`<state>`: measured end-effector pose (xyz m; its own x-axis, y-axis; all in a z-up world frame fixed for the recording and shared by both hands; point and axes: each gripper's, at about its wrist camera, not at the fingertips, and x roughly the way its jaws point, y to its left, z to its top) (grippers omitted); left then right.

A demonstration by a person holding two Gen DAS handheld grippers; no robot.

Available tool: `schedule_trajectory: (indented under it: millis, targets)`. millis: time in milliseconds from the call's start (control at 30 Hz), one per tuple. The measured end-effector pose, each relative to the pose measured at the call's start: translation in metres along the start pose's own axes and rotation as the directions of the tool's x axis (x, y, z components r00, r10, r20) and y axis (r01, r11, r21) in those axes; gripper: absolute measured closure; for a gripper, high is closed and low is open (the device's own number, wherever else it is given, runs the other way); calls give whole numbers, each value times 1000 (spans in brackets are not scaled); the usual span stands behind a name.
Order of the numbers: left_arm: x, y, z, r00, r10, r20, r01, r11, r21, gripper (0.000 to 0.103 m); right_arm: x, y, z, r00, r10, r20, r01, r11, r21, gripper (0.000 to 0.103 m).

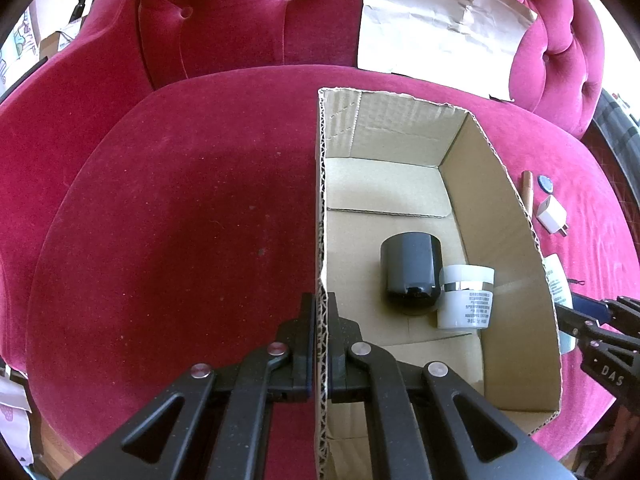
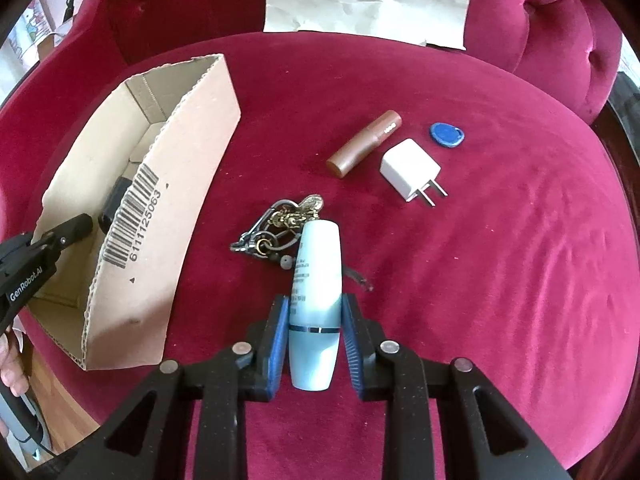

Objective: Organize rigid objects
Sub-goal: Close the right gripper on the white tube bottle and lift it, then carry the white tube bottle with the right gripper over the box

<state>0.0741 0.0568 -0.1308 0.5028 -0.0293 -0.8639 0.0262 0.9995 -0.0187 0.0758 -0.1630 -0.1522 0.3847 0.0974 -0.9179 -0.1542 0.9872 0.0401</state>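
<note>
Bottle (image 2: 316,304), pale blue, lies on the red seat (image 2: 500,260) beside a keyring (image 2: 276,228), pinched between the right gripper's (image 2: 315,344) pads. Left gripper (image 1: 319,344) clamps the wall of a cardboard box (image 1: 516,272) holding a black jar (image 1: 410,272) and a white jar (image 1: 466,296).

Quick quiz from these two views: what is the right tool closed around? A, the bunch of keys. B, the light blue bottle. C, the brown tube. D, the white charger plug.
B: the right tool has its blue pads pressed against both sides of the light blue bottle, while the brown tube, white charger plug and keys lie untouched on the red cushion.
</note>
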Motion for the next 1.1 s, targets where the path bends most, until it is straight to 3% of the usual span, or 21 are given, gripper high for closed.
schedule_trajectory:
  millis: [767, 1100]
  targets:
    - [-1, 1, -1, 1000, -7, 0, 7, 1000, -3, 100, -54, 1, 26, 991, -14, 136, 10, 1000, 29, 76]
    - [0, 3, 0, 1000, -12, -2, 12, 1000, -2, 100, -71, 19, 50, 969, -3, 246, 6, 1000, -12, 76]
